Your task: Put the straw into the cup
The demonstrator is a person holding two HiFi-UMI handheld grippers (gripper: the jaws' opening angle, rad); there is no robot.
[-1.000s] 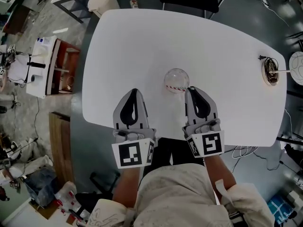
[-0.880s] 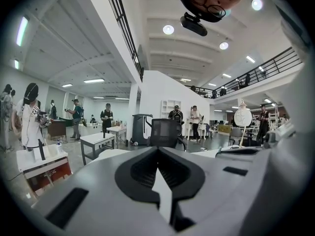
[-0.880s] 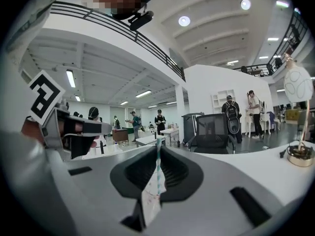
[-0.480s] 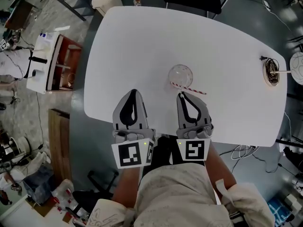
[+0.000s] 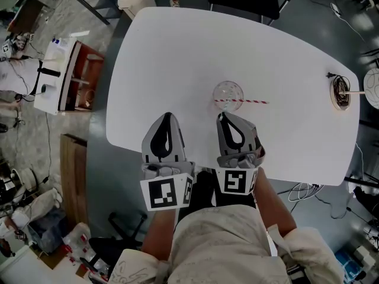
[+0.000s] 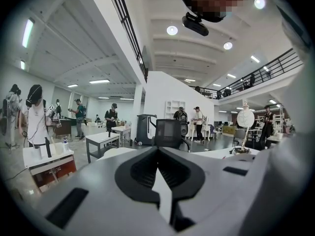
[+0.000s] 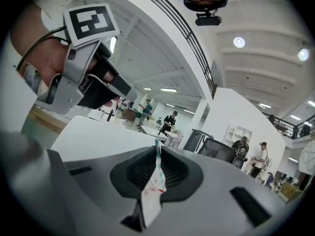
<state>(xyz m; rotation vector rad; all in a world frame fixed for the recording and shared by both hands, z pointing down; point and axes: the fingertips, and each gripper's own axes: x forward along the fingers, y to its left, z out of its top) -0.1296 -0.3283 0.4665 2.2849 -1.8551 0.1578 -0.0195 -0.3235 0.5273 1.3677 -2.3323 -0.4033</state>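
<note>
Change over the last second, head view: right gripper [image 5: 223, 115] pulled back from the cup [image 5: 228, 82] toward the near edge of the tabletop [image 5: 284, 52] and shifted left. Rolled too, its marker cube [image 5: 237, 181] now facing squarely up instead of canted. Meanwhile the straw [image 5: 251, 102] swung from a slant to a line parallel with the near edge, one end staying put at the cup. No change at the left gripper [image 5: 167, 115]: parked at the near edge, jaws pressed together on nothing.

Right jaws nearly together, pinching a paper strip [image 7: 151, 193], white with red flecks, lying along the slit and poking just past the tips. Wrapper or torn scrap: cannot tell. No contact with the straw; bare tabletop between tips and straw.

Reading: straw already let go and probably leaning in the cup, having slid round the rim to rest. Insertion likely done, only the retreat left. Not confirmed from above whether the low end sits on the cup floor.

Straw: thin, straight, red-and-white stripes. Left end inside the cup's outline at its near side, remainder jutting past the rim toward the right edge. Cup: clear, round, near the tabletop's middle, a little toward the near edge.
</note>
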